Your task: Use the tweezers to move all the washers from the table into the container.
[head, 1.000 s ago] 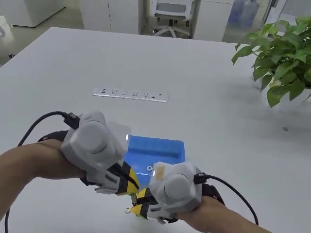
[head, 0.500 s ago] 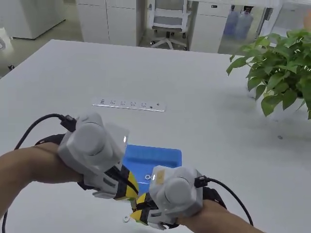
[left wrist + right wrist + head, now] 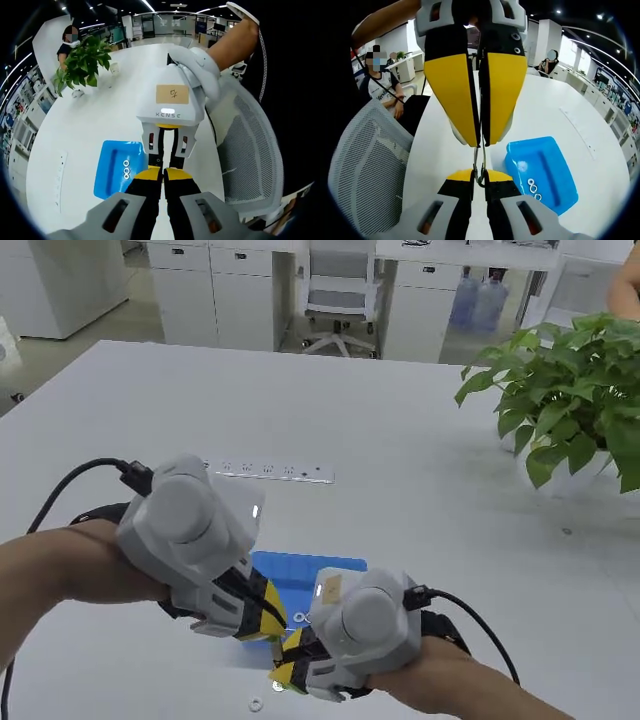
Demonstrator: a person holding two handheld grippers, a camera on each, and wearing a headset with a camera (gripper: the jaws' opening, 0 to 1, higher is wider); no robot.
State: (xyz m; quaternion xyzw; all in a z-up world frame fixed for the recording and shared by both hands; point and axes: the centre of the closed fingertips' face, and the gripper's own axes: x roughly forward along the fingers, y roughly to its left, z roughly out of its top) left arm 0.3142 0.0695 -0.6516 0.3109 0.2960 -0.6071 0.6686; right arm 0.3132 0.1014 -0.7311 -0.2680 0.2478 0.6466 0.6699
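- Left gripper [image 3: 268,612]: tongs pressed together; in the right gripper view a thin metal strip of the tweezers [image 3: 479,157] comes out from between them, so they appear to pinch its upper part
- Loose washer [image 3: 256,704]: lies on the tabletop [image 3: 420,500] near the person's edge, outside the container and just below both grippers
- Right gripper [image 3: 288,665]: tongs closed on the lower end of the tweezers, meeting the left tongs tip to tip
- Container [image 3: 330,568]: blue, just beyond the tongs, with a short row of washers [image 3: 126,169] already inside
- Step in hand, as judged: settling the hold on the tweezers between the two grippers. One gripper should clamp firmly across both legs before the other lets go. The points should then be aimed down at the loose washer and squeezed lightly, so it does not flick away
- Views compared: the head view gives the loose washer's position; the right gripper view gives the tweezers, which the gripper bodies hide from the head view; the left gripper view gives the clearest look at the washers in the container
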